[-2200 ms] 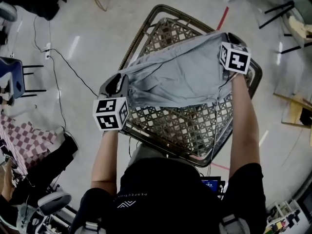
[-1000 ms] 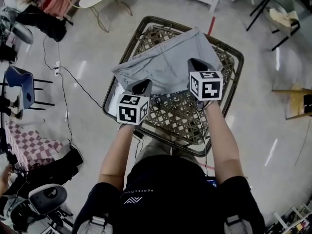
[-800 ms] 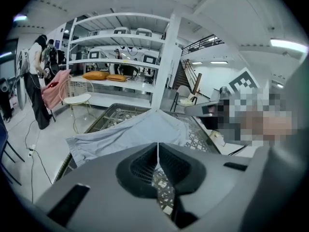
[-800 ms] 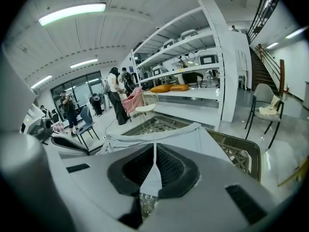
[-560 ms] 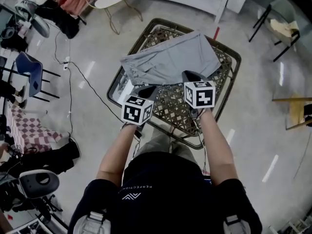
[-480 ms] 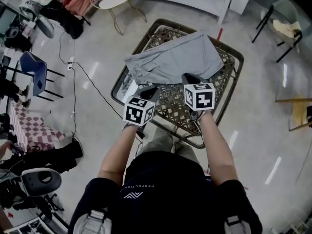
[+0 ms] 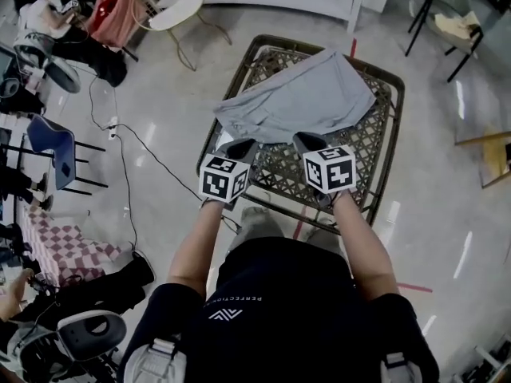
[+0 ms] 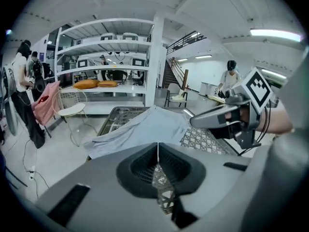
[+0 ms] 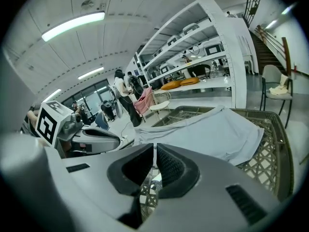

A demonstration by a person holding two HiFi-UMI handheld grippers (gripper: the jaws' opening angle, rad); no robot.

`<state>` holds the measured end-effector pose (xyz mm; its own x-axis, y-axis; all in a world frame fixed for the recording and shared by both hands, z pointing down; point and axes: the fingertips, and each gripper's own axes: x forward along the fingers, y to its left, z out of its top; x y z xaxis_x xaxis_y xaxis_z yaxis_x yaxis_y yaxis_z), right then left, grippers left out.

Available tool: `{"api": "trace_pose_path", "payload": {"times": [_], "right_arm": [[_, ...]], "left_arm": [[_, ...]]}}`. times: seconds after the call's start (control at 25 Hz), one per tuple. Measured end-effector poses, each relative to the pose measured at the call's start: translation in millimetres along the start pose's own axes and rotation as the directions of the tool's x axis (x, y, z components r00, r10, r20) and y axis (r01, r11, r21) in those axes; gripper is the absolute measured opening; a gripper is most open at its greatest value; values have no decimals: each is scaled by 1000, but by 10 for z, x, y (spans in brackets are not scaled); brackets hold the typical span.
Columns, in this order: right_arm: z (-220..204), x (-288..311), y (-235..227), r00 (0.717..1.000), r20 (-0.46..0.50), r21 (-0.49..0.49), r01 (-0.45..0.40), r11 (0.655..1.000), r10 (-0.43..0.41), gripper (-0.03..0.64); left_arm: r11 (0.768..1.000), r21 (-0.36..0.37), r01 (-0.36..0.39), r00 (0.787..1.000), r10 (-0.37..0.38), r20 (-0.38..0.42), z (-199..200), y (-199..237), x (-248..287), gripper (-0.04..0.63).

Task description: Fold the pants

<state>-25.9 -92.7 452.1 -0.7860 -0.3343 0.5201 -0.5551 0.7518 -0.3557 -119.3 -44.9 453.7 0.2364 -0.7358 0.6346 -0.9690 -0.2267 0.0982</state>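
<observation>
The grey pants (image 7: 299,98) lie spread flat on the far half of the woven lattice table (image 7: 375,138). Both grippers hover over the table's near part, just short of the pants' near edge. My left gripper (image 7: 242,144) is shut with nothing in it, its jaws (image 8: 157,153) pressed together. My right gripper (image 7: 306,140) is also shut and empty, its jaws (image 9: 154,161) meeting. The pants (image 8: 145,129) lie ahead of the left gripper, and the right gripper (image 8: 217,117) shows beside it. From the right gripper view the pants (image 9: 212,132) stretch across the table.
A white round chair (image 7: 176,10) stands beyond the table's far left corner and a blue chair (image 7: 49,138) at the left. A cable (image 7: 152,146) runs over the floor toward the table. White shelving (image 8: 111,57) lines the back. People stand at the far left.
The pants, earlier held stretched between both grippers, now lie on the table. Both grippers have let go and drawn back from the near edge toward the person.
</observation>
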Motion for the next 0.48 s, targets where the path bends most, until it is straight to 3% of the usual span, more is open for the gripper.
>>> {"api": "trace_pose_path", "payload": {"times": [0.2,0.48], "right_arm": [[25,396,231,999,-1,83,46,995,-46,44],[-22,895,535,992,-29,206,126,970,-123,44]], "left_arm": [[993,56,106,994,-105,-29,-12,610,-57,16],[962,114,247,966,-235,-107,-98,1284,-48,16]]}}
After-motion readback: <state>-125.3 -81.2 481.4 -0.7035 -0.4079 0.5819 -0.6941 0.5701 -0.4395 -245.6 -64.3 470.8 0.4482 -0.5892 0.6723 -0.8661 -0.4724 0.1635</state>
